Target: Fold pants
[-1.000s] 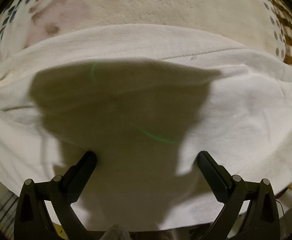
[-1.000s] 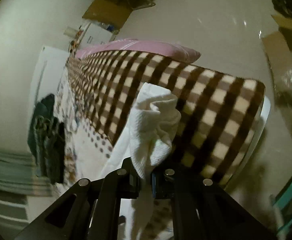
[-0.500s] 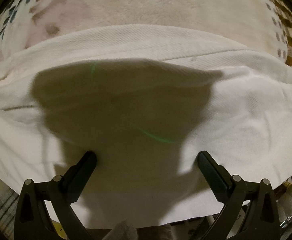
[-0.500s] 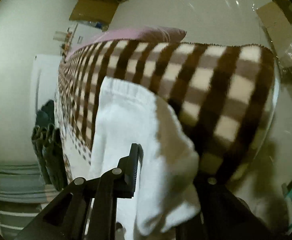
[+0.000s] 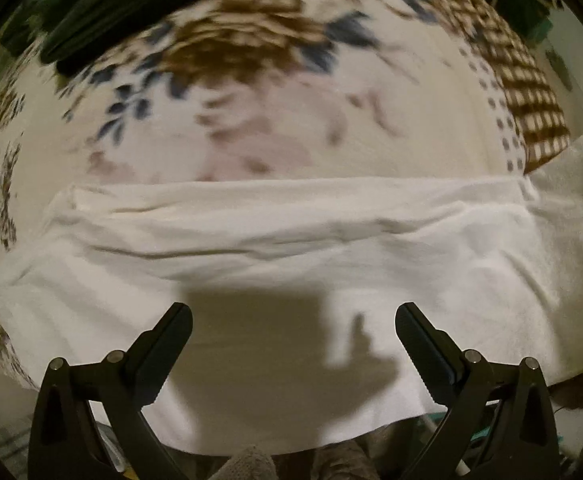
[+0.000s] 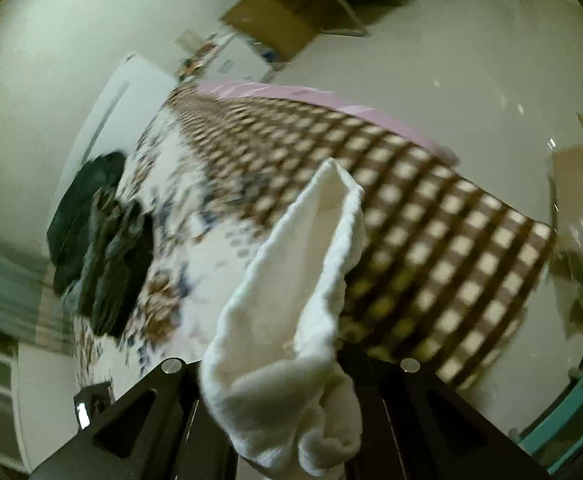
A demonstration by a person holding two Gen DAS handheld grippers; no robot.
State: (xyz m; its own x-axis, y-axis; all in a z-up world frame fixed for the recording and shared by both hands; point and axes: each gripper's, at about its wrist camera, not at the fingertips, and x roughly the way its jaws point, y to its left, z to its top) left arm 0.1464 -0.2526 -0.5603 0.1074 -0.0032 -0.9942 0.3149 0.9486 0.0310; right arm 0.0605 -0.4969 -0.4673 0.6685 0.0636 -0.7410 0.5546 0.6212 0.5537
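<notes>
White pants (image 5: 291,240) lie flat across a floral blanket (image 5: 251,112) on a bed, in the left wrist view. My left gripper (image 5: 291,340) is open and empty, hovering above the near part of the pants. In the right wrist view my right gripper (image 6: 279,408) is shut on a bunched end of the white pants (image 6: 291,300), which rises from between the jaws and covers the fingertips. That lifted end also shows at the right edge of the left wrist view (image 5: 579,184).
A brown checked blanket (image 6: 411,220) covers the bed's right side, with a pink pillow (image 6: 331,100) beyond it. Dark clothes (image 6: 99,240) are piled on the far side of the bed. Cardboard boxes (image 6: 283,28) lie on the pale floor.
My left gripper has pulled up and back from the pants, so more of the blanket shows. My right gripper has closed again on the pants' end and lifted it.
</notes>
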